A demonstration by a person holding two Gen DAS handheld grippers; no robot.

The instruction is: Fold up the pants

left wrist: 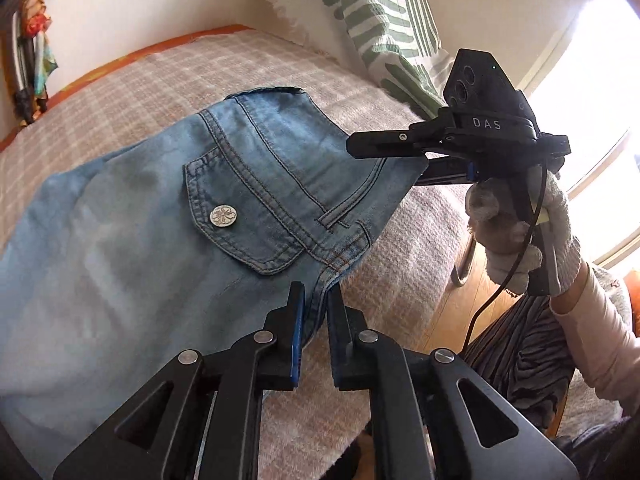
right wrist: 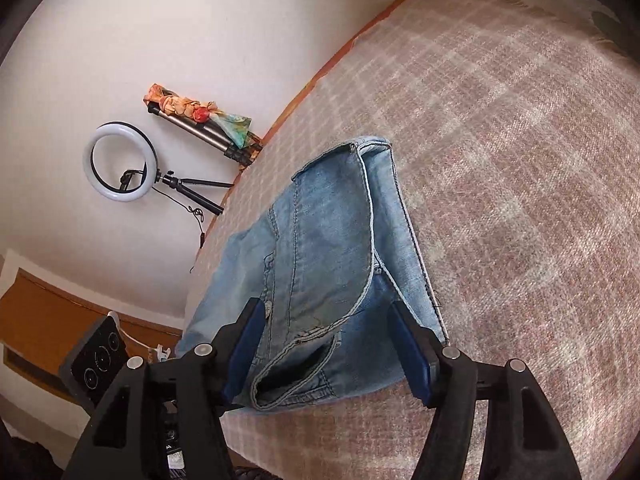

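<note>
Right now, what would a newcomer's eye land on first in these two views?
The blue denim pants, lying partly folded on the checked blanket, with a silver flower button on the pocket flap. The left gripper pinches their waistband edge near the bed's edge. A white ring light stands by the wall beyond the bed.

Light blue denim pants [left wrist: 160, 208], folded, flat on checked blanket [left wrist: 120, 92]

left gripper [left wrist: 314, 316]: black angular arms, silver rivets, blue pads. right gripper [left wrist: 384, 152]: black, small screw, white "das" lettering, round lenses on housing, thin black cable. right hand [left wrist: 520, 232]: white knit glove, pale pink sleeve [left wrist: 600, 332].
</note>
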